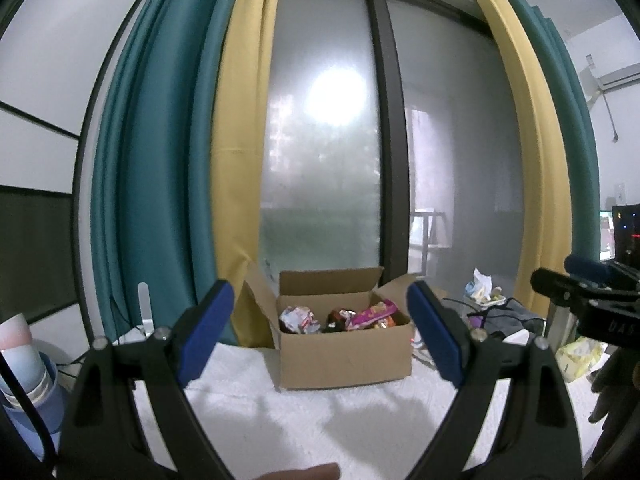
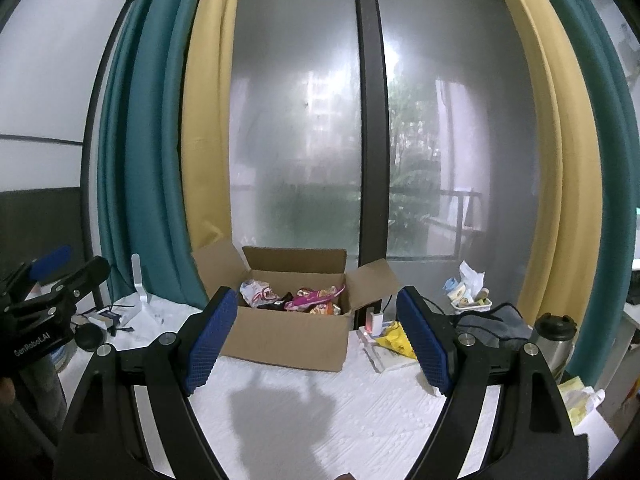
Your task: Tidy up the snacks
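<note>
- We see the left gripper with its two blue-padded fingers spread wide; nothing sits between them and they touch nothing.
- We see the right gripper the same way: blue fingers held far apart, empty, hanging over the white tablecloth without contact.
- The cardboard box stands on the white cloth straight ahead of both grippers, flaps folded out, well short of the fingertips.
- The snacks lie inside the box: a crumpled white-and-red packet at the left, a dark wrapper in the middle, a magenta packet lying across the right part with something orange under it. We cannot read any labels.
- From the left wrist view the right gripper shows at the far right edge, cut off by the frame; from the right wrist view the left gripper shows at the far left edge, likewise cut off.
- A yellow packet lies on the cloth just right of the box, partly hidden behind the right gripper's right finger.
- A small white device with a red glow stands beside the box; what it is we cannot tell.
- A dark cloth, a small tray of items with crumpled paper and a steel flask sit further right, too small to make out in detail.
- Behind the box, the frosted window blurs everything outdoors; teal and yellow curtains frame it.
- A fingertip intrudes at the bottom edge of the left wrist view, mostly cut off.
</note>
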Demonstrator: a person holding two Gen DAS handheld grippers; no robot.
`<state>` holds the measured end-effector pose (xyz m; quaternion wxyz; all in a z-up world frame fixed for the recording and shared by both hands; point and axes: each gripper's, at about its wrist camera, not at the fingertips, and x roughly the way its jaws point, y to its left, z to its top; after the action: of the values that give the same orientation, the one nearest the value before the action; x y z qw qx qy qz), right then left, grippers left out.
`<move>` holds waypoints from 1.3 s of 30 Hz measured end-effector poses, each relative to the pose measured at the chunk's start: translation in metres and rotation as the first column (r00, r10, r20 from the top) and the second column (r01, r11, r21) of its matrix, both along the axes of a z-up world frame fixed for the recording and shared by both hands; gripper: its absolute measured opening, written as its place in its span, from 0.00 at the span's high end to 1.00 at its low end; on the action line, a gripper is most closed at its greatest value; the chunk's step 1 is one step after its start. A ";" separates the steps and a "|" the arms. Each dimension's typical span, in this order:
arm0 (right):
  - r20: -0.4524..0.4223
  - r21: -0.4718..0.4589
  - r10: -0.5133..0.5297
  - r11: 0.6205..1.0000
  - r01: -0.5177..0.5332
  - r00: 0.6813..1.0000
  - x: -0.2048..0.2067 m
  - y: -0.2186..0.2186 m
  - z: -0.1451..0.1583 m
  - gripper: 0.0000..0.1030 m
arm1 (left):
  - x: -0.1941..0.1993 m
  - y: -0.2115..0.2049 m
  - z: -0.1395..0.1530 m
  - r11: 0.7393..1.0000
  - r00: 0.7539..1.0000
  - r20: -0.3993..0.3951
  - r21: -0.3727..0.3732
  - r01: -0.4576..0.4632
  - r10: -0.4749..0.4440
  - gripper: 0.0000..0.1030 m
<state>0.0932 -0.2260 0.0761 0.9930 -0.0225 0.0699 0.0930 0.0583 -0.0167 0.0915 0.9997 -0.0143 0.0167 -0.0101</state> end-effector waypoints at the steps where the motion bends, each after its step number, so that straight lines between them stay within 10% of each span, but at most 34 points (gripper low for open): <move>1: 0.000 0.006 -0.001 1.000 0.001 1.000 0.000 -0.001 0.000 0.18 | 0.000 0.000 0.000 1.000 1.000 -0.001 0.001 -0.001 0.001 0.13; 39: -0.036 0.008 0.006 1.000 -0.005 0.999 0.004 0.006 -0.006 0.18 | 0.006 0.000 -0.004 0.999 0.999 -0.024 0.004 0.034 -0.034 0.13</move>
<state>0.0971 -0.2199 0.0705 0.9914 -0.0169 0.0872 0.0964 0.0645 -0.0163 0.0871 0.9992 -0.0117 0.0289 -0.0267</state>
